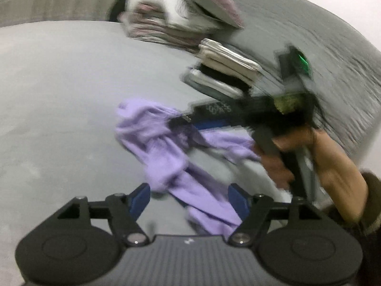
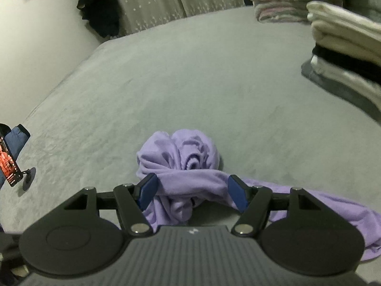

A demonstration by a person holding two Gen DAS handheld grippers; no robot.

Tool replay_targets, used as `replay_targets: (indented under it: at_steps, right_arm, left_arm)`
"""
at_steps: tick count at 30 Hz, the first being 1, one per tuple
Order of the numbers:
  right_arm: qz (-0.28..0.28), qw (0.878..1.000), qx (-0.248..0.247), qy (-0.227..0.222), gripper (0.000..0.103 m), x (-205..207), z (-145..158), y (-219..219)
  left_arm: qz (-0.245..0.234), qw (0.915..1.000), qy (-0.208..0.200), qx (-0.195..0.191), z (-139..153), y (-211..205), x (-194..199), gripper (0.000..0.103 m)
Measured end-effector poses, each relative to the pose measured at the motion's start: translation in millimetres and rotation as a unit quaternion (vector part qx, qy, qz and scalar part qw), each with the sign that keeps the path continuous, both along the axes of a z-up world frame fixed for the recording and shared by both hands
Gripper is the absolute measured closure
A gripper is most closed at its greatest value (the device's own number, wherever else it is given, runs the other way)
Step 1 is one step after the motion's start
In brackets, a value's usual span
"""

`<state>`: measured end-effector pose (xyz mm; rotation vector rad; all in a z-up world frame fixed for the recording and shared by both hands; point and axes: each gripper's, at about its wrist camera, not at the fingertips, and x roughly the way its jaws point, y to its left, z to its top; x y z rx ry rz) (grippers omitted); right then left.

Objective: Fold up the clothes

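A crumpled lilac garment (image 1: 162, 157) lies on the grey bed (image 1: 59, 95). My left gripper (image 1: 189, 200) is open just above its near end, with a strip of the cloth lying between the blue pads, close to the right one. My right gripper (image 2: 193, 194) is open over the bunched part of the lilac garment (image 2: 190, 152), and a band of cloth spans the gap between its pads. In the blurred left wrist view, the right gripper (image 1: 183, 119) reaches in from the right, held by a hand (image 1: 309, 157).
A stack of folded clothes (image 2: 345, 47) sits at the right on the bed (image 2: 190, 83), with piled bedding (image 2: 281, 7) behind it. A phone on a stand (image 2: 9, 159) is at the left edge. Dark clothing (image 2: 100, 12) hangs by the curtain.
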<state>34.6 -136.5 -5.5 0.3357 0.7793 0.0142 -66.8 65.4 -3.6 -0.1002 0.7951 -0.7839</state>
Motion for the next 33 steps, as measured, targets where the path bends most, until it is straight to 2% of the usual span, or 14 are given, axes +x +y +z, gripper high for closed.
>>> replay_targets:
  at_steps: [2,3,4,5,8,11,14,20,21,23,24,28,31,33]
  right_arm:
    - [0.006,1.0,0.008,0.009,0.034,1.9,-4.8,2.3]
    - [0.01,1.0,0.012,0.014,0.039,2.8,-7.1,3.6]
    - [0.014,1.0,0.019,0.019,0.046,4.3,-9.5,4.1]
    - [0.017,0.999,0.028,0.024,0.063,6.1,-12.0,4.0]
    - [0.022,0.998,0.055,0.037,0.076,6.7,-16.7,3.4]
    - [0.033,0.994,0.093,0.047,0.086,3.0,-17.3,3.0]
    - [0.054,0.989,0.128,0.052,0.089,-3.0,-17.3,7.5]
    - [0.069,0.986,0.138,0.06,0.09,-14.4,-17.1,14.6]
    - [0.071,0.986,0.142,0.061,0.091,-15.9,-16.9,14.6]
    - [0.075,0.984,0.148,0.061,0.091,-19.0,-16.0,14.9]
    - [0.078,0.984,0.149,0.061,0.091,-20.9,-15.0,15.2]
    - [0.061,0.988,0.135,0.039,0.085,-28.5,-6.4,7.4]
    - [0.035,0.992,0.117,0.01,0.08,-31.5,3.4,-3.4]
    - [0.017,0.993,0.117,-0.008,0.045,-33.5,8.6,-13.2]
  left_arm:
    - [0.032,0.9995,0.008,0.0,-0.1,1.7,12.3,0.027]
    - [0.045,0.9989,0.011,0.0,0.0,2.1,18.5,0.027]
    - [0.059,0.9982,0.012,-0.001,0.7,3.4,24.7,0.027]
    - [0.072,0.9973,0.014,-0.002,1.7,2.9,30.9,0.027]
    - [0.1,0.9947,0.018,-0.016,4.6,1.2,47.6,0.027]
    - [0.117,0.9921,0.026,-0.035,3.8,-7.0,62.5,0.027]
    - [0.127,0.9901,0.037,-0.046,-0.2,-20.3,73.4,0.027]
    - [0.134,0.9897,0.042,-0.031,-12.6,-47.9,83.3,0.03]
    - [0.138,0.9892,0.041,-0.027,-14.2,-50.4,83.7,0.036]
    - [0.156,0.9868,0.037,-0.022,-16.7,-53.4,83.5,0.071]
    - [0.17,0.9846,0.035,-0.019,-17.2,-52.8,82.5,0.1]
    - [0.211,0.9775,0.013,-0.003,-11.7,-49.6,73.5,0.1]
    - [0.217,0.9761,-0.009,0.004,-3.0,-42.9,64.3,0.1]
    - [0.215,0.9766,-0.013,0.008,0.1,-35.1,59.9,0.1]
